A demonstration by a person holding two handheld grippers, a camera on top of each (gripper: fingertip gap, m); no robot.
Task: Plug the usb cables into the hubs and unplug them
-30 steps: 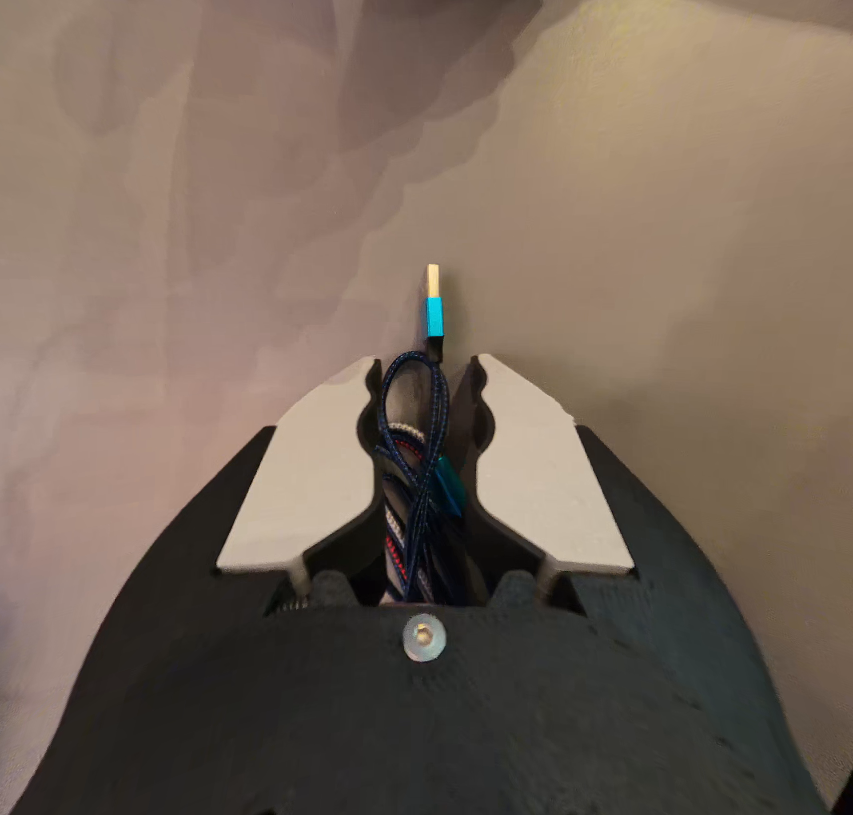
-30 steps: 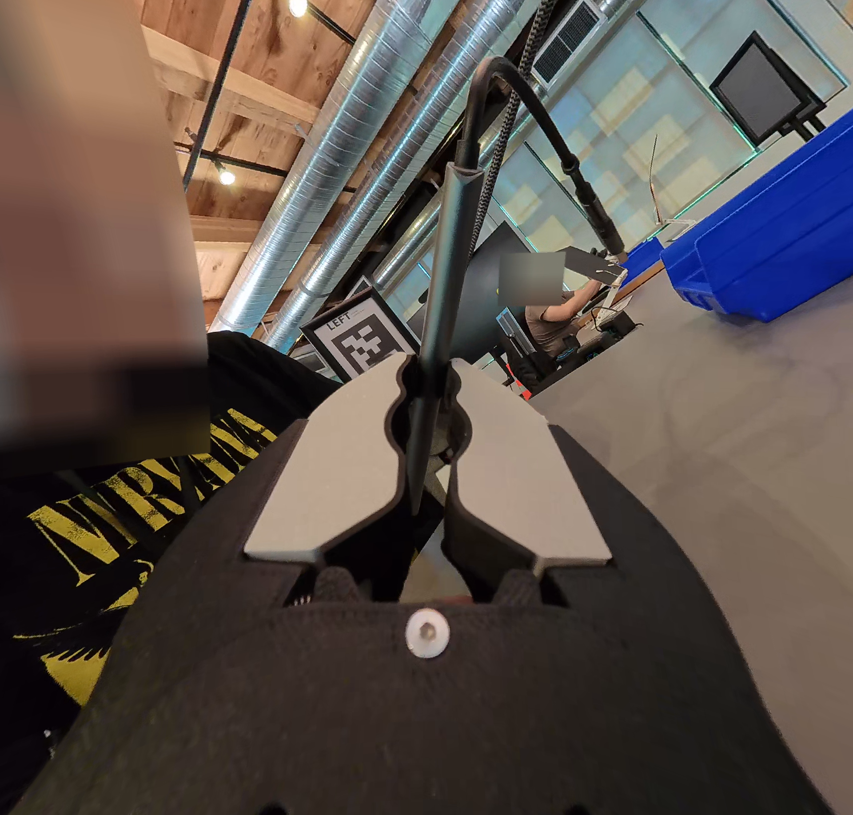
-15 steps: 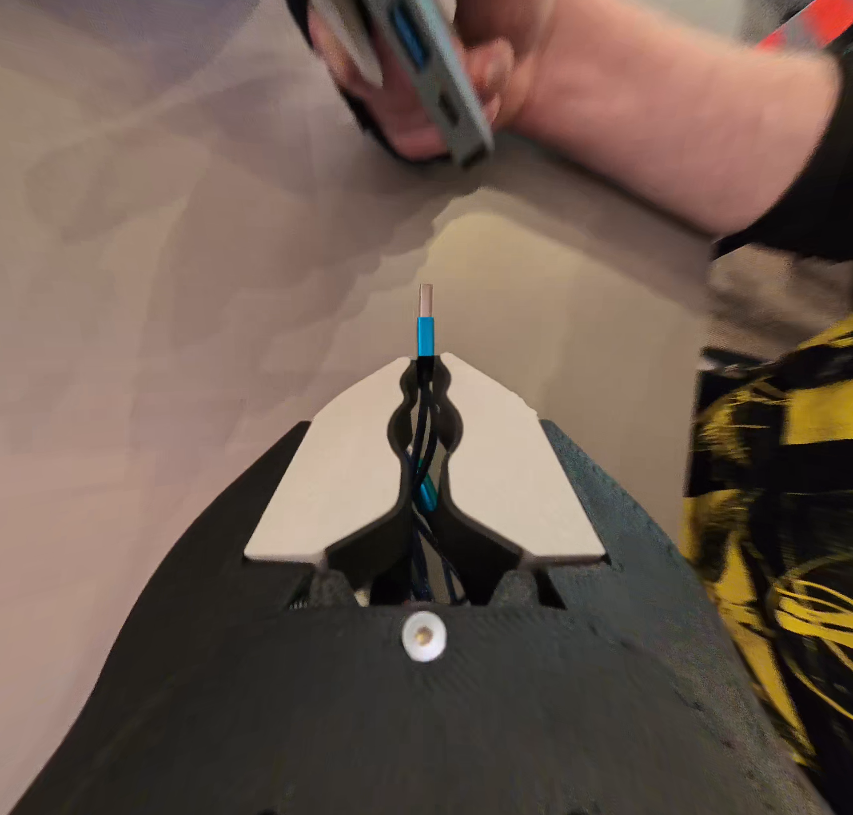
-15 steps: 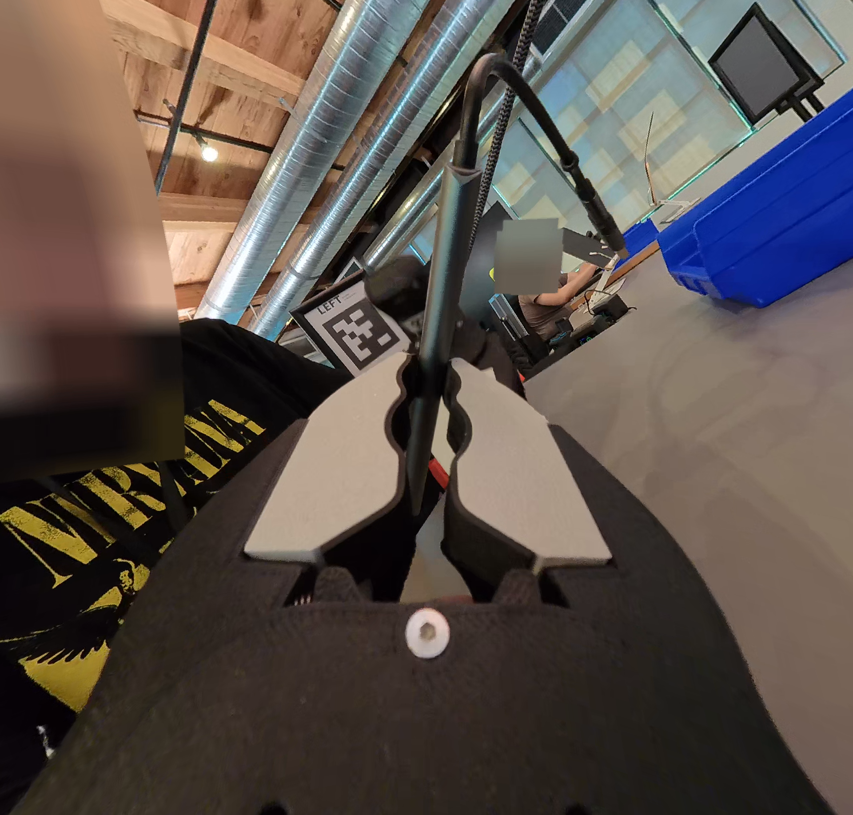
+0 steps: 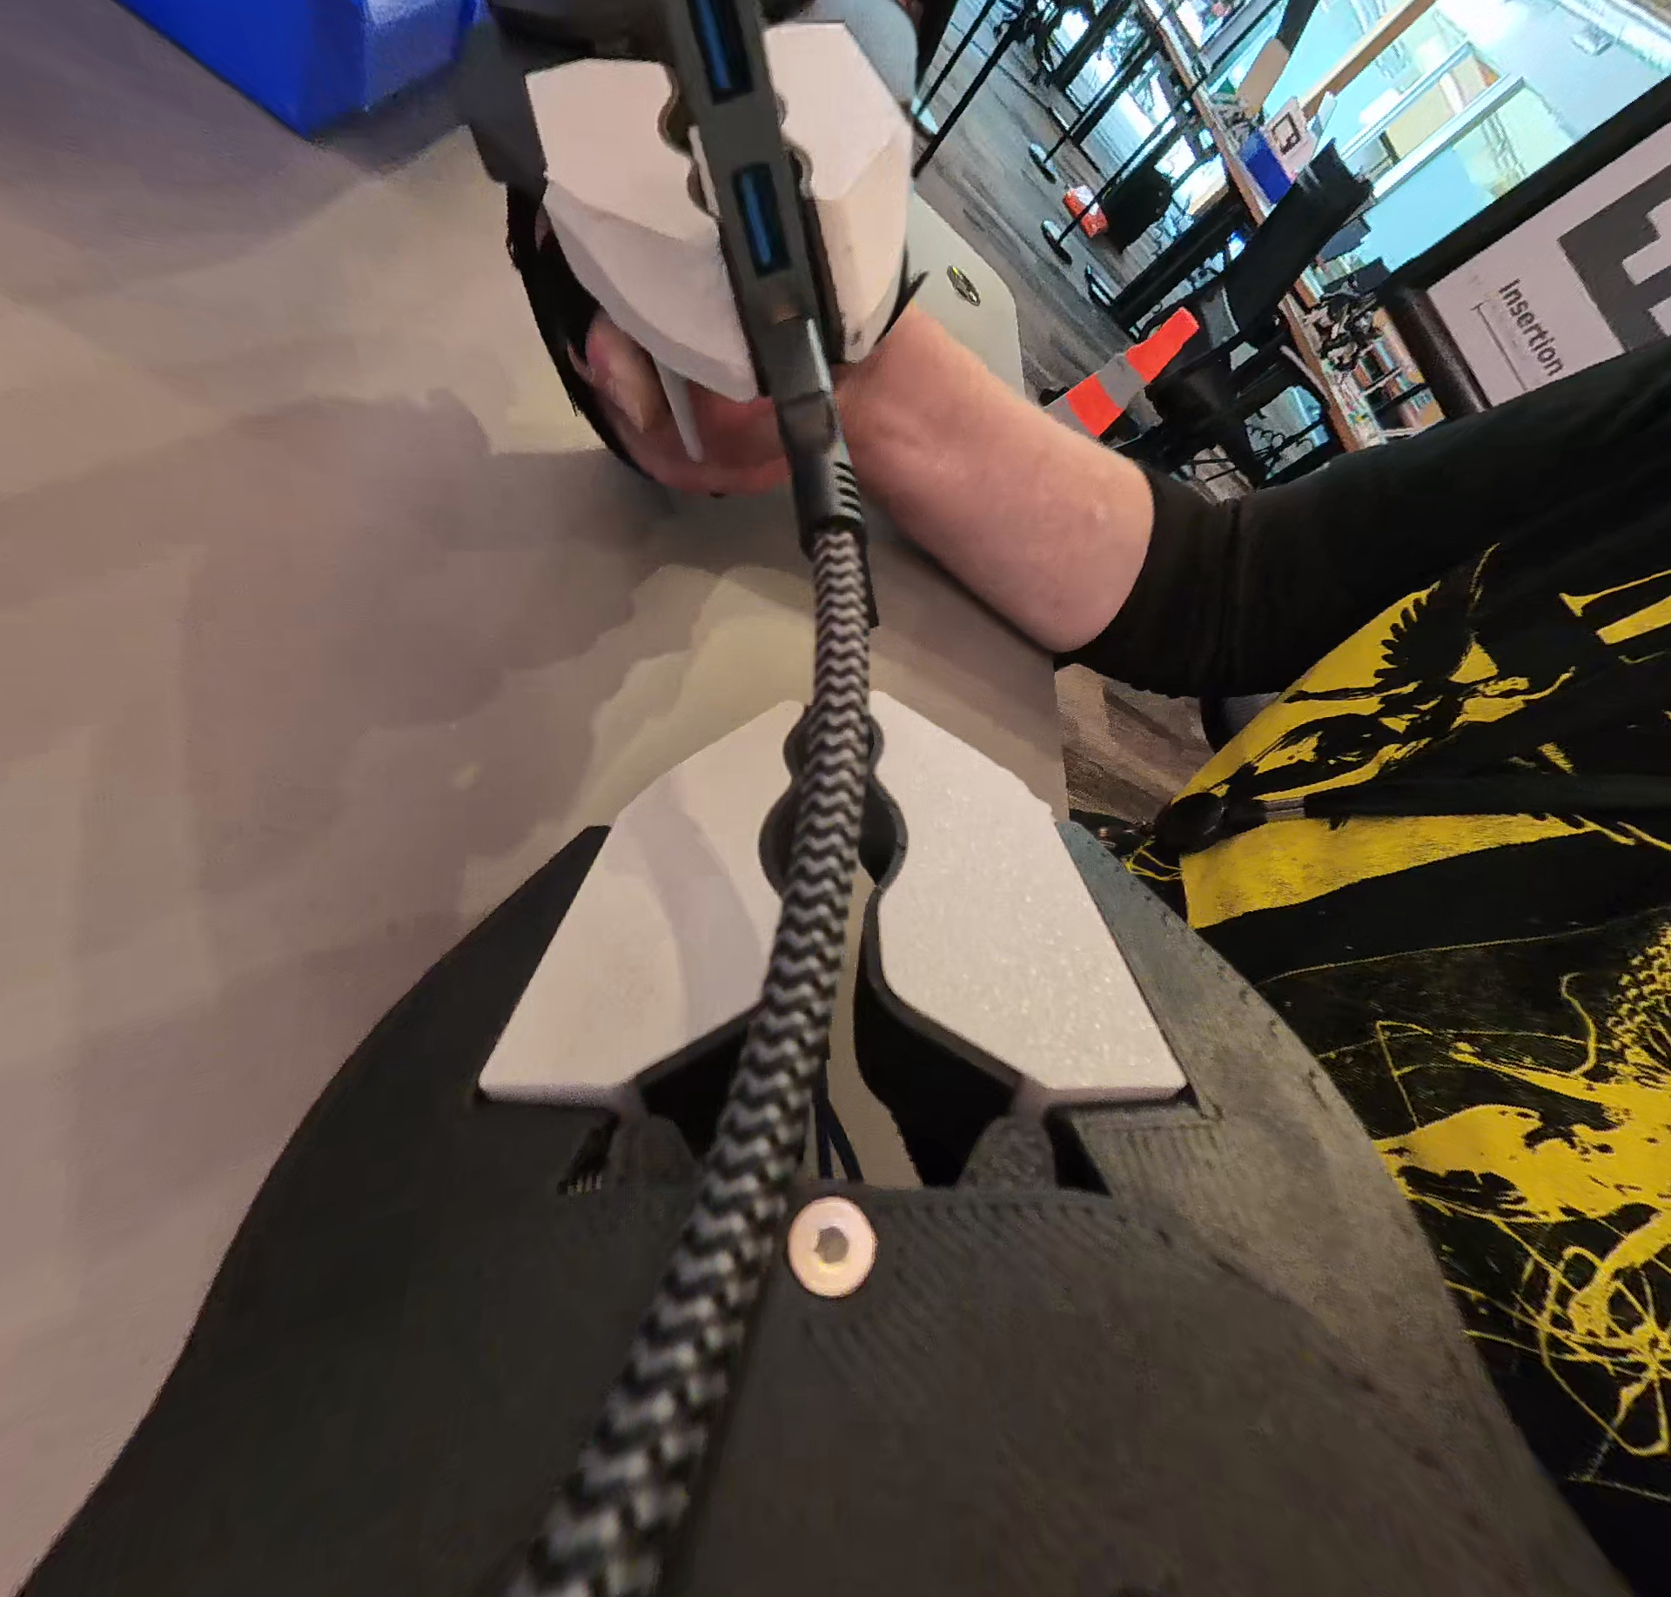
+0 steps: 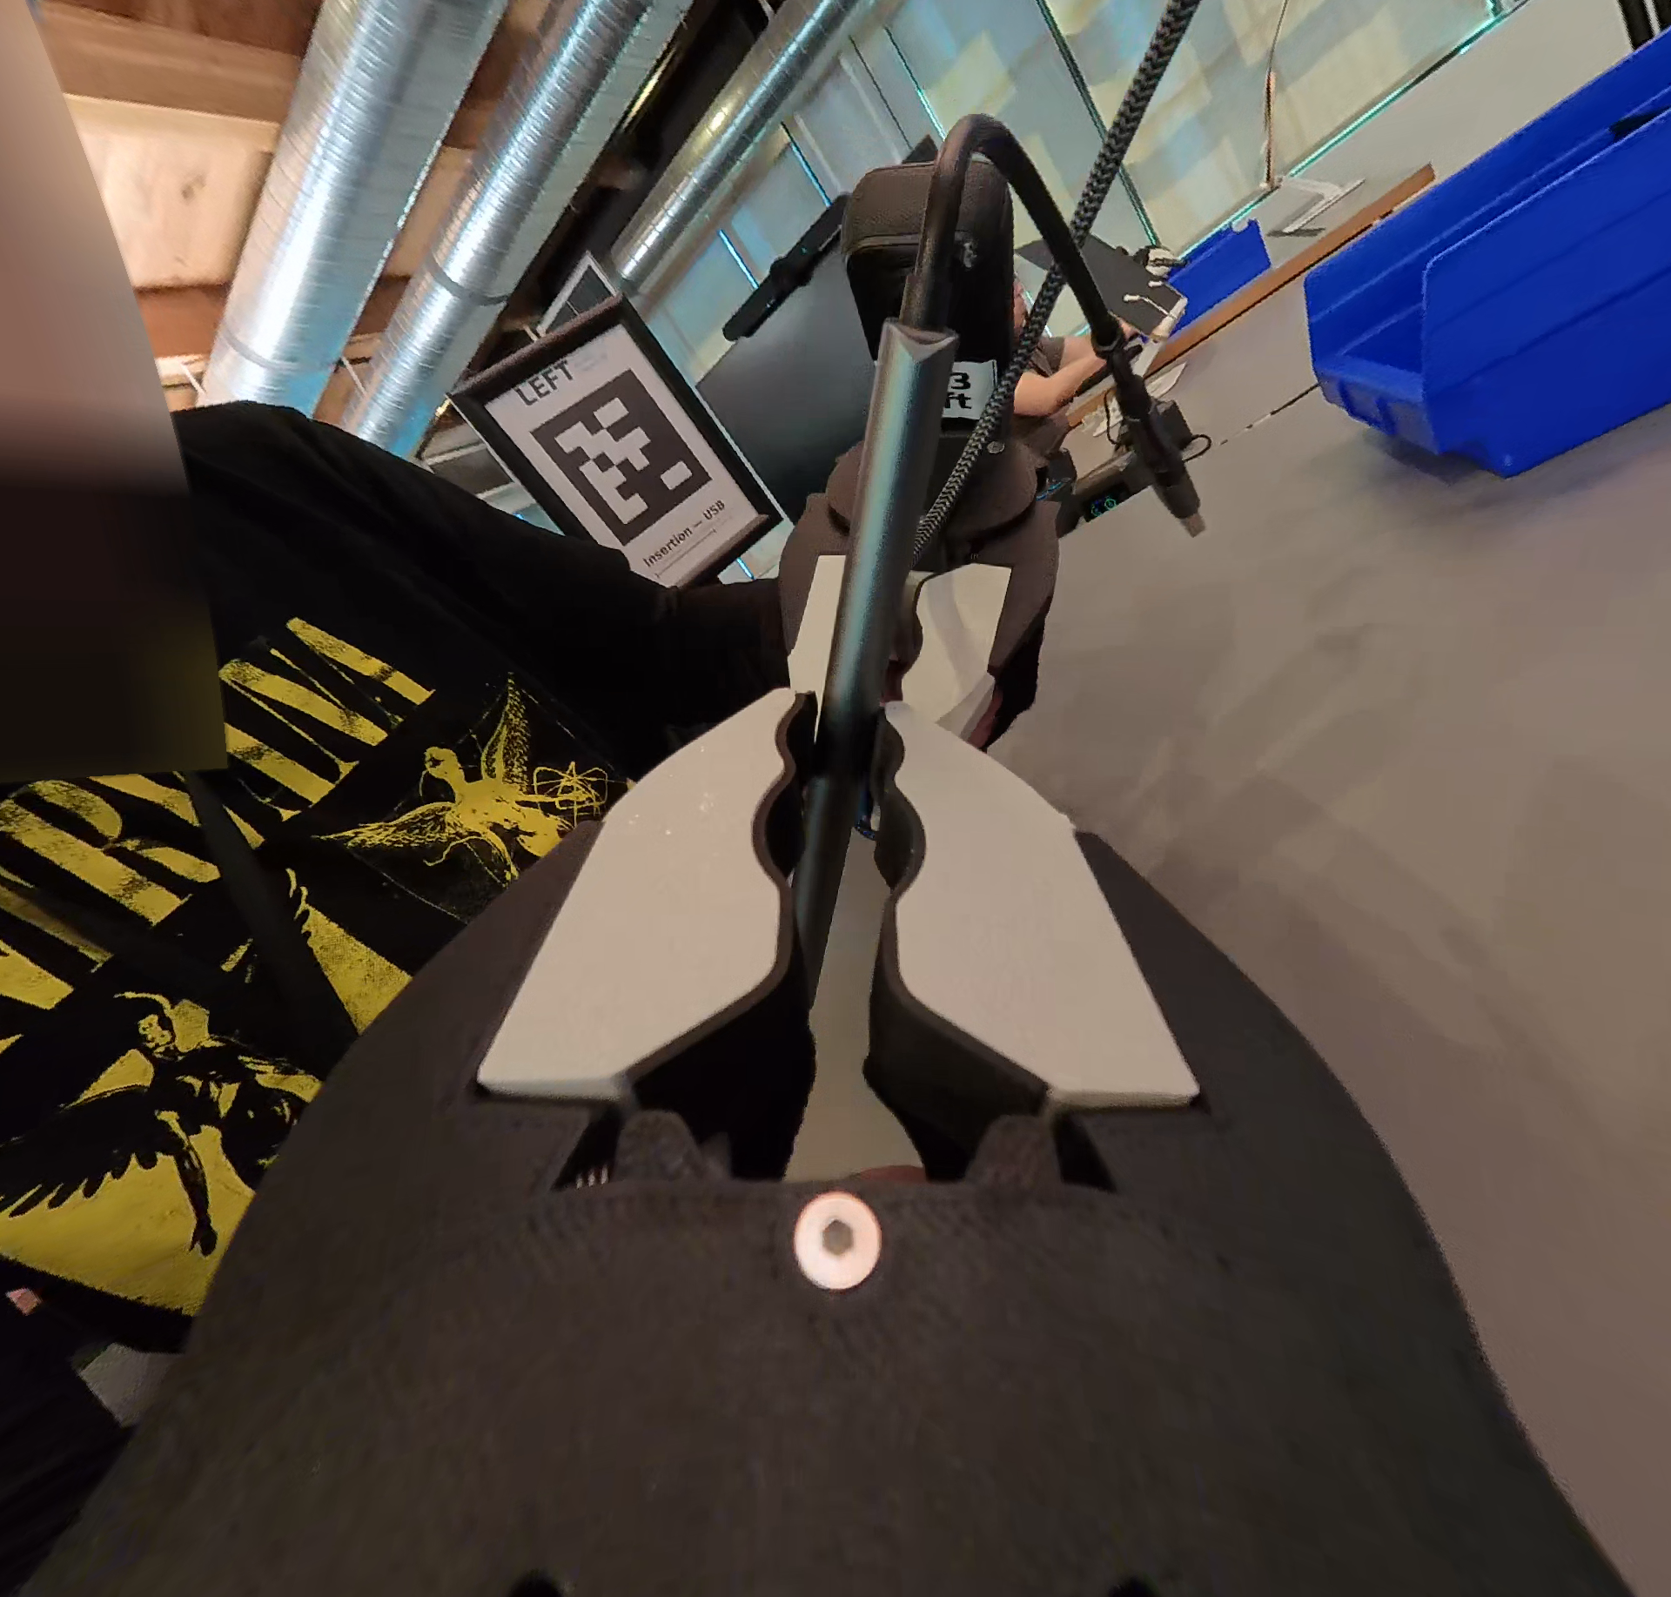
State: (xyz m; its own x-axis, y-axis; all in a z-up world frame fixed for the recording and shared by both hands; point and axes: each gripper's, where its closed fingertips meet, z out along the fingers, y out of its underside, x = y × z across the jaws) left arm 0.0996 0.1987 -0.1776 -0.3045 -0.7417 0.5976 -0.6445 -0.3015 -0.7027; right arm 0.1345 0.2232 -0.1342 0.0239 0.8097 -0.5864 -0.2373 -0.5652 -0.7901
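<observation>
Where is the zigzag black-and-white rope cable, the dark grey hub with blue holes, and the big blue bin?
Black-and-white braided cable [image 5: 836, 649]: left wrist view, braid beyond the tongs.
Dark grey hub [image 5: 755, 152]: left wrist view, between its blue ports.
Blue plastic bin [image 6: 1537, 288]: right wrist view, side wall.

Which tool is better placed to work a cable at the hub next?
Left, probably. The left tool points straight at the hub's port side from just below, while the right tool is clamped on the hub, steadying it.
</observation>
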